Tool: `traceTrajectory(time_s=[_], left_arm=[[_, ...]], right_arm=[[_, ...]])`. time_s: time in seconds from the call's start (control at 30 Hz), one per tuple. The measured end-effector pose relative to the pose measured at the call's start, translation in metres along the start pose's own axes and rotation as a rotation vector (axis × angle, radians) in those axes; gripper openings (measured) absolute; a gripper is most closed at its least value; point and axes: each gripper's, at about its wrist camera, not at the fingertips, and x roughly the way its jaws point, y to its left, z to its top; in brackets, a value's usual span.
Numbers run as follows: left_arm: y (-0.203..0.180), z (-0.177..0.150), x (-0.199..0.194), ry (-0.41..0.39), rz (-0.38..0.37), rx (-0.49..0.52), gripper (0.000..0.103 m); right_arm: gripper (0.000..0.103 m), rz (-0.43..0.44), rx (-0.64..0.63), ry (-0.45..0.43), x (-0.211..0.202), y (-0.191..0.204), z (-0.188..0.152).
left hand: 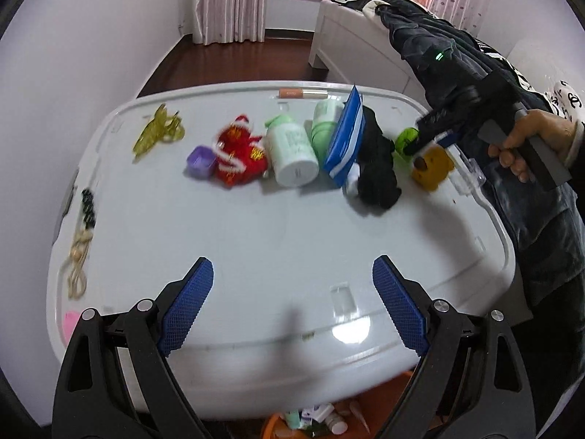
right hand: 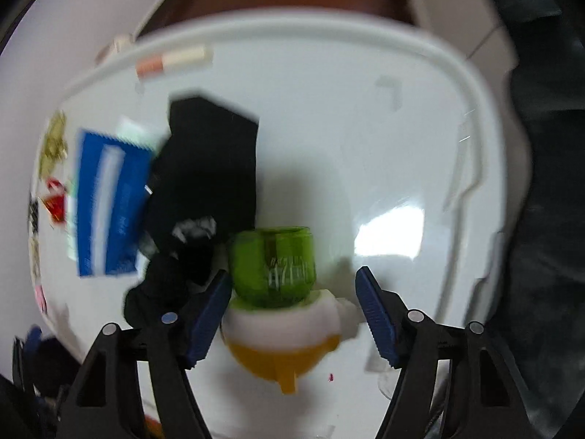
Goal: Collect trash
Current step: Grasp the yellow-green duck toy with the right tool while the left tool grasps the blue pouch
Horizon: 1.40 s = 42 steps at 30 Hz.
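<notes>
Several items lie on a white lid: a white-green lotion bottle, a blue packet, a black sock, a red ornament, a purple cap and a green-capped yellow toy bottle. My left gripper is open and empty over the near lid. My right gripper is open, its jaws on either side of the green-capped bottle, beside the black sock and blue packet. It shows in the left wrist view too.
A yellow hair clip, a bead string and a pink piece lie at the lid's left. A tube lies at the far edge. An orange bin with small items stands below the near edge. A bed stands behind.
</notes>
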Motion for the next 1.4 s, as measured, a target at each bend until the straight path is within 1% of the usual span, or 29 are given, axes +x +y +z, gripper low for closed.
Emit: traceTrajectory(time_s=[0.03, 0.07, 0.1, 0.13, 0.17, 0.2, 0.27, 0.33, 0.4, 0.43, 0.47, 0.5, 0.53, 0.57, 0.6, 0.63, 0.67, 0.73, 0.8, 0.87, 0.93, 1.03, 1.07, 1.13, 1.2, 1.23, 1.27, 1.33, 1.4], left_arm=[[-0.002, 0.006, 0.004, 0.001, -0.002, 0.006, 0.087], [-0.006, 0.012, 0.009, -0.003, -0.008, 0.019, 0.087], [-0.011, 0.021, 0.014, -0.009, -0.003, 0.040, 0.087], [-0.017, 0.031, 0.020, -0.022, 0.023, 0.062, 0.087], [-0.023, 0.040, 0.025, -0.039, 0.035, 0.087, 0.087], [-0.029, 0.049, 0.031, -0.054, 0.040, 0.115, 0.087], [-0.044, 0.066, 0.045, -0.097, 0.078, 0.175, 0.087], [-0.056, 0.077, 0.065, -0.117, 0.109, 0.230, 0.087], [-0.063, 0.083, 0.084, -0.111, 0.112, 0.250, 0.077], [-0.067, 0.086, 0.099, -0.087, 0.109, 0.260, 0.065], [-0.070, 0.089, 0.111, -0.061, 0.110, 0.269, 0.059], [-0.072, 0.091, 0.123, -0.040, 0.124, 0.273, 0.058], [-0.074, 0.094, 0.137, -0.024, 0.137, 0.273, 0.056], [-0.075, 0.095, 0.143, -0.025, 0.146, 0.269, 0.055], [-0.076, 0.096, 0.143, -0.049, 0.153, 0.256, 0.051], [-0.076, 0.097, 0.140, -0.064, 0.158, 0.245, 0.037], [-0.076, 0.096, 0.130, -0.086, 0.126, 0.235, 0.023], [-0.076, 0.090, 0.103, -0.134, 0.086, 0.229, 0.022], [-0.073, 0.081, 0.064, -0.187, 0.060, 0.220, 0.021], [-0.066, 0.070, 0.030, -0.206, -0.010, 0.176, 0.020], [-0.057, 0.049, -0.011, -0.221, -0.051, 0.146, 0.020], [-0.045, -0.002, -0.063, -0.227, -0.062, 0.123, 0.020], [-0.043, -0.017, -0.071, -0.221, -0.053, 0.119, 0.020], [-0.035, -0.056, -0.086, -0.188, -0.003, 0.100, 0.020], [-0.027, -0.087, -0.091, -0.148, 0.020, 0.074, 0.020], [-0.024, -0.109, -0.090, -0.110, 0.030, 0.055, 0.020], [-0.021, -0.120, -0.090, -0.095, 0.038, 0.049, 0.020], [-0.018, -0.147, -0.079, -0.055, 0.080, 0.038, 0.020], [-0.014, -0.164, -0.067, 0.013, 0.055, -0.001, 0.020]], right_arm=[[0.079, -0.007, -0.008, 0.022, 0.008, 0.002, 0.000], [0.078, -0.047, -0.044, 0.001, 0.010, 0.010, -0.001], [0.072, -0.146, -0.111, -0.013, 0.012, 0.023, -0.005], [0.056, -0.158, -0.147, -0.054, 0.010, 0.032, -0.011], [0.054, -0.118, -0.143, -0.074, 0.008, 0.033, -0.014], [0.045, -0.090, -0.129, -0.107, 0.006, 0.031, -0.022], [0.045, -0.065, -0.109, -0.198, 0.001, 0.025, -0.038], [0.045, 0.019, -0.026, -0.288, -0.007, 0.009, -0.061], [0.045, 0.103, 0.053, -0.367, -0.014, -0.010, -0.085], [0.045, 0.120, 0.075, -0.383, -0.016, -0.015, -0.093], [0.046, 0.149, 0.093, -0.397, -0.016, -0.022, -0.099], [0.046, 0.189, 0.115, -0.416, -0.019, -0.028, -0.110], [0.046, 0.206, 0.128, -0.421, -0.019, -0.031, -0.114], [0.046, 0.226, 0.139, -0.426, -0.019, -0.033, -0.120], [0.046, 0.238, 0.147, -0.436, -0.020, -0.034, -0.126], [0.046, 0.246, 0.152, -0.450, -0.024, -0.030, -0.131], [0.046, 0.254, 0.155, -0.465, -0.026, -0.028, -0.137], [0.046, 0.270, 0.169, -0.502, -0.034, -0.029, -0.144], [0.046, 0.302, 0.181, -0.533, -0.044, -0.029, -0.154], [0.046, 0.340, 0.186, -0.556, -0.053, -0.020, -0.167], [0.046, 0.362, 0.168, -0.578, -0.065, -0.002, -0.183], [0.046, 0.392, 0.123, -0.607, -0.075, 0.034, -0.214], [0.046, 0.395, 0.111, -0.613, -0.075, 0.041, -0.222], [0.046, 0.376, 0.076, -0.629, -0.076, 0.065, -0.250], [0.046, 0.314, 0.027, -0.642, -0.071, 0.089, -0.278], [0.046, 0.294, 0.014, -0.642, -0.066, 0.098, -0.288], [0.046, 0.285, 0.000, -0.632, -0.058, 0.111, -0.304], [0.046, 0.284, 0.003, -0.620, -0.048, 0.120, -0.326], [0.046, 0.280, 0.020, -0.599, -0.032, 0.131, -0.344]])
